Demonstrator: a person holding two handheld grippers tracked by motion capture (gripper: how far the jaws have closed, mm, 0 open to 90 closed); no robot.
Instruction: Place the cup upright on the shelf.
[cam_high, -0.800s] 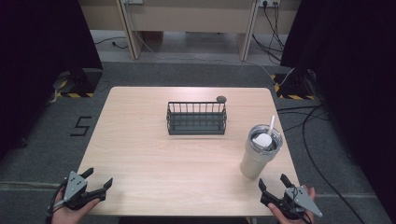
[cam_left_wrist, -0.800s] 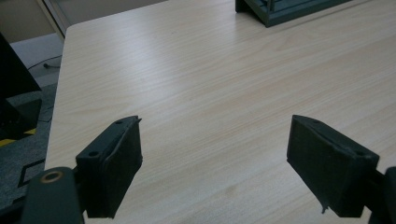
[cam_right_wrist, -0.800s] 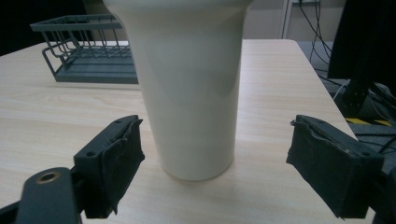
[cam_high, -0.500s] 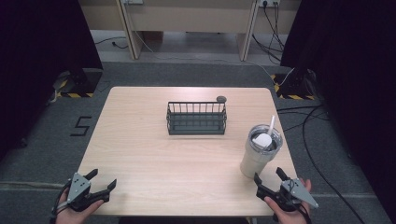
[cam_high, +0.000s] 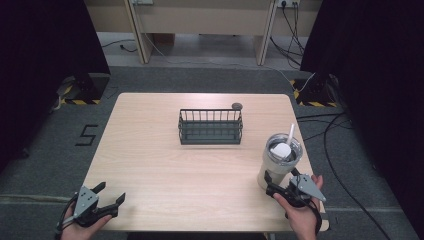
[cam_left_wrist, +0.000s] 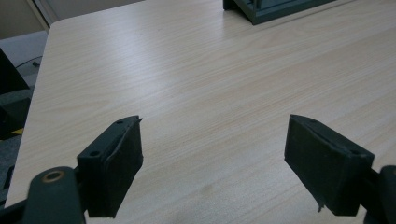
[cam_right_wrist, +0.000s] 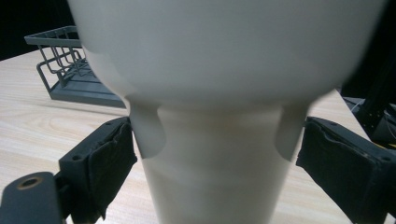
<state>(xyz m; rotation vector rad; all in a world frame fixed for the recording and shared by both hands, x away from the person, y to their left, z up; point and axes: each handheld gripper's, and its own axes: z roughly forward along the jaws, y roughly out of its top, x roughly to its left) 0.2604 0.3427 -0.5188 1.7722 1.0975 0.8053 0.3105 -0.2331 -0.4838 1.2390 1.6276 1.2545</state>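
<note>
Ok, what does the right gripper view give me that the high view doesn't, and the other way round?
Right gripper view: the tumbler's narrow base sits between the open pads, with a small gap on each side, not clamped.

High view: the tumbler's lid and straw, the left gripper open at the table's near left corner, a small dark disc behind the wire basket.

Both: the tumbler, the basket, the right gripper at the tumbler's base.
</note>
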